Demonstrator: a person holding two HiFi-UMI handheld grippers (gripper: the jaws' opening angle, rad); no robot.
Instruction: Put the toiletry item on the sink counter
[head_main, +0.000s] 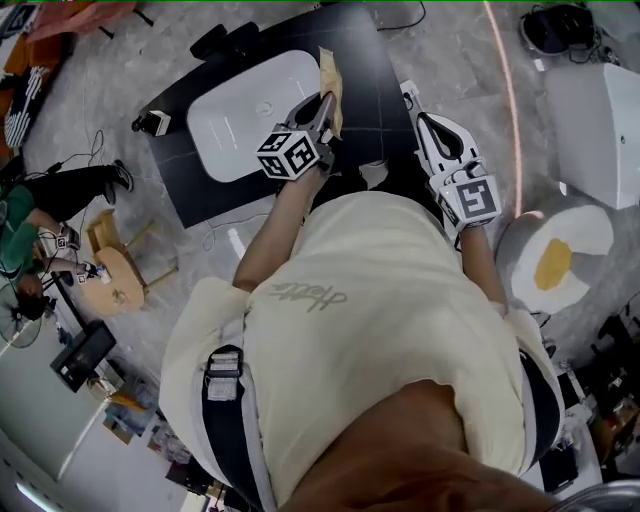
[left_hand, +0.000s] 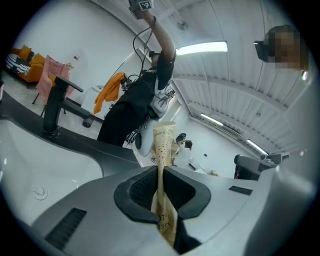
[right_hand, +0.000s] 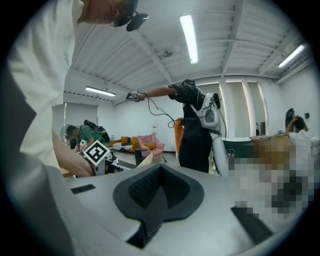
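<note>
We record a cream short-sleeved shirt (head_main: 380, 300) with a faint grey script print (head_main: 308, 296) across the chest. A dark strap (head_main: 225, 420) with pale edging runs down the left side and carries a grey buckle (head_main: 224, 365); a second dark strap (head_main: 545, 400) shows at the right side. The left gripper (head_main: 326, 100) and right gripper (head_main: 408, 92) have white-grey moulded shells with black trim. Each bears a white cube, left cube (head_main: 290, 152) and right cube (head_main: 478, 198), printed with black square markers. In the gripper views we note black ribbed pads (left_hand: 142, 192) set in smooth grey housings with dark slot-shaped recesses.
</note>
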